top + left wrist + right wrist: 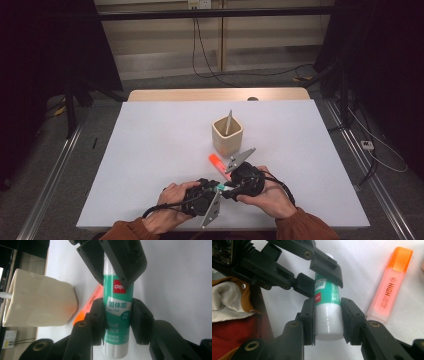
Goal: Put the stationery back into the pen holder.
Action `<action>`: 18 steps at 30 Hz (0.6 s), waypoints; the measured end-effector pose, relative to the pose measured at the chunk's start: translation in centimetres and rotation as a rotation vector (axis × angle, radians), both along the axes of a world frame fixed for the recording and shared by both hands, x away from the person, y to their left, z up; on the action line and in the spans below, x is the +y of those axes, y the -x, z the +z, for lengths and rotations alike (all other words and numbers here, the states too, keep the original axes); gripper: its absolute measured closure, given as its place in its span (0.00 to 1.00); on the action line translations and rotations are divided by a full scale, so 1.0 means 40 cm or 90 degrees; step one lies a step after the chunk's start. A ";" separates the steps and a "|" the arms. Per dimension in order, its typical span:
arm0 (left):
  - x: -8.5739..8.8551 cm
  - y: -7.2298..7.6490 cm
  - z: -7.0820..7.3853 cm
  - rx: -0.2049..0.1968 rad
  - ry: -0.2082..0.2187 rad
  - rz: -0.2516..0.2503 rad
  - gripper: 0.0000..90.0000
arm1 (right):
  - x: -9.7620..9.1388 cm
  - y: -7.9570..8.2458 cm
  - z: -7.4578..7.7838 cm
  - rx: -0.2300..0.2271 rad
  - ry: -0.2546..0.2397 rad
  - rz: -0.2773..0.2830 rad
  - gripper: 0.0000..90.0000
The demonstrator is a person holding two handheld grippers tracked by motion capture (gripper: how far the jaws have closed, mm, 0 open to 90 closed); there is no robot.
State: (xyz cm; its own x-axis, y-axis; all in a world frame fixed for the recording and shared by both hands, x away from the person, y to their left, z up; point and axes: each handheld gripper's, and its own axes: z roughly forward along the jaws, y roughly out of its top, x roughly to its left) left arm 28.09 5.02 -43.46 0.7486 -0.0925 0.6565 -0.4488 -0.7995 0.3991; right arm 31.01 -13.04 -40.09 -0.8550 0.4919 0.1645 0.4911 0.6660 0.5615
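**Glue stick gripped from both ends**

White bench [150, 150] top, near edge: the left gripper [117, 315] and right gripper [328, 317] meet there, each with fingers closed on the green-and-white glue stick [117, 307], one at either end. Just beside lies an orange highlighter [390, 290], with a cream holder [227, 134] beyond. Grey floor and dark stands surround.

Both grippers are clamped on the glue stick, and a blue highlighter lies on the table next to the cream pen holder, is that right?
Not quite: the highlighter is orange, not blue, as the right gripper view shows. The rest holds: the left gripper and right gripper both clamp the glue stick, and the highlighter lies beside the cream pen holder.
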 end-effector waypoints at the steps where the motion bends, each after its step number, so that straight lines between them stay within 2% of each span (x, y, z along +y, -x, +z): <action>1: 0.001 -0.002 0.001 0.013 0.006 0.001 0.74 | -0.003 0.000 0.000 0.001 -0.008 -0.005 0.72; 3: 0.004 -0.007 0.003 0.034 0.018 0.006 0.74 | -0.009 0.000 -0.001 0.003 -0.024 -0.012 0.70; 4: 0.007 -0.011 0.008 0.035 0.008 0.006 0.74 | -0.012 -0.002 -0.001 -0.001 -0.028 -0.014 0.68; 5: 0.010 -0.015 0.009 0.049 0.012 0.009 0.74 | -0.014 -0.002 -0.001 -0.003 -0.028 -0.018 0.65; 6: 0.011 -0.016 0.007 0.060 0.031 0.016 0.74 | -0.017 -0.003 -0.001 -0.004 -0.032 -0.027 0.60; 8: 0.016 -0.020 0.008 0.079 0.041 0.022 0.74 | -0.024 -0.004 -0.001 -0.009 -0.036 -0.031 0.58; 11: 0.023 -0.030 0.007 0.107 0.058 0.030 0.74 | -0.036 -0.004 -0.003 -0.020 -0.046 -0.046 0.47; 13: 0.026 -0.034 0.006 0.121 0.075 0.042 0.74 | -0.044 -0.004 -0.006 -0.026 -0.048 -0.055 0.44; 16: 0.032 -0.043 0.013 0.132 0.077 0.048 0.74 | -0.054 -0.003 -0.011 -0.029 -0.052 -0.065 0.38; 17: 0.032 -0.043 0.011 0.146 0.100 0.055 0.74 | -0.056 -0.002 -0.013 -0.032 -0.054 -0.067 0.36; 18: 0.035 -0.046 0.014 0.154 0.101 0.057 0.74 | -0.058 -0.001 -0.014 -0.030 -0.056 -0.072 0.34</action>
